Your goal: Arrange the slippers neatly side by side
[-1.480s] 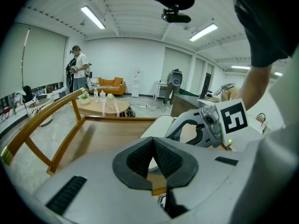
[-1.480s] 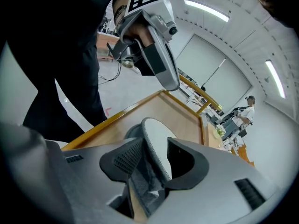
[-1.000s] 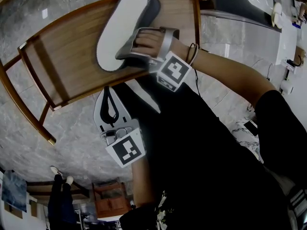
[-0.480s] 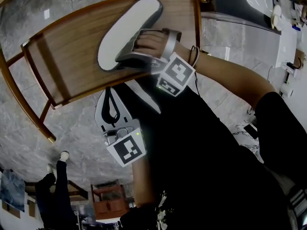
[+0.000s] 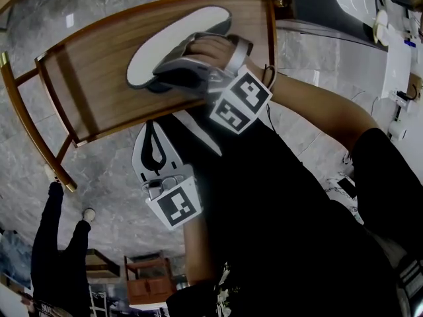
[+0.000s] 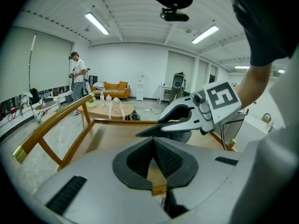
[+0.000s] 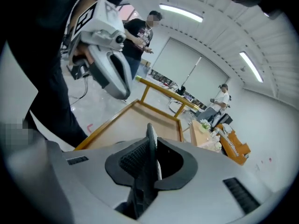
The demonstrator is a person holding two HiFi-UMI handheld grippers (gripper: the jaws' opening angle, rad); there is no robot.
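A dark grey slipper [image 5: 173, 47] with a white sole hangs tilted over the wooden table [image 5: 86, 91]. My right gripper [image 5: 168, 73] is shut on its edge; the jaws have just been closing with that edge between them. In the right gripper view the thin slipper edge [image 7: 151, 146] stands pinched between the pads. My left gripper [image 5: 153, 128] is shut and empty, held off the table's near edge over the floor. The left gripper view shows the right gripper [image 6: 145, 132] and the slipper [image 6: 181, 136] ahead of it. I see no other slipper.
The table has a raised wooden rail [image 5: 23, 127] along its left side and legs going down to the marble floor [image 5: 112, 197]. A person [image 5: 58, 259] stands on the floor at lower left. A second small table [image 6: 105, 110] with bottles stands further off.
The right gripper has closed on the slipper, risen and rolled, so the sole looks narrower and more tilted. The left gripper has stayed put. The person at lower left has walked nearer.
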